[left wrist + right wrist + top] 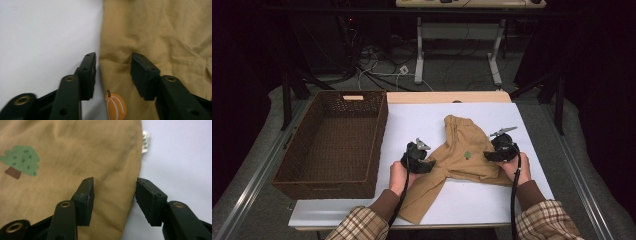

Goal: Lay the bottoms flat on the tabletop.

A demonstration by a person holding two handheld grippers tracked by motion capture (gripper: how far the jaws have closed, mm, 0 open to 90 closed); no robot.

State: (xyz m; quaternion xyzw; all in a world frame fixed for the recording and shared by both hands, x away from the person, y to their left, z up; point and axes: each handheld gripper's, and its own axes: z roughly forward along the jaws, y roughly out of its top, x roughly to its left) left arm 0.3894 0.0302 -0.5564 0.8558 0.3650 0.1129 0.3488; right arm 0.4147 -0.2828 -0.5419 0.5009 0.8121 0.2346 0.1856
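Observation:
Tan child's trousers (462,157) lie flat on the white board (412,120), legs spread toward the person. My left gripper (420,151) hovers at the outer edge of one leg. In the left gripper view its jaws stand apart (113,58): one over the white board, the other over the cloth (162,32), with an orange pumpkin print (115,106) below them. My right gripper (502,148) is at the trousers' opposite side. Its jaws (115,182) straddle the cloth's edge (75,150) without pressing it, near a green tree print (21,161) and a small white label (145,141).
A dark wicker basket (379,145) with nothing in it stands to the left of the board. Past the board's far edge are a wooden strip (447,96), white table legs and cables on the floor. Plaid sleeves come in at the bottom.

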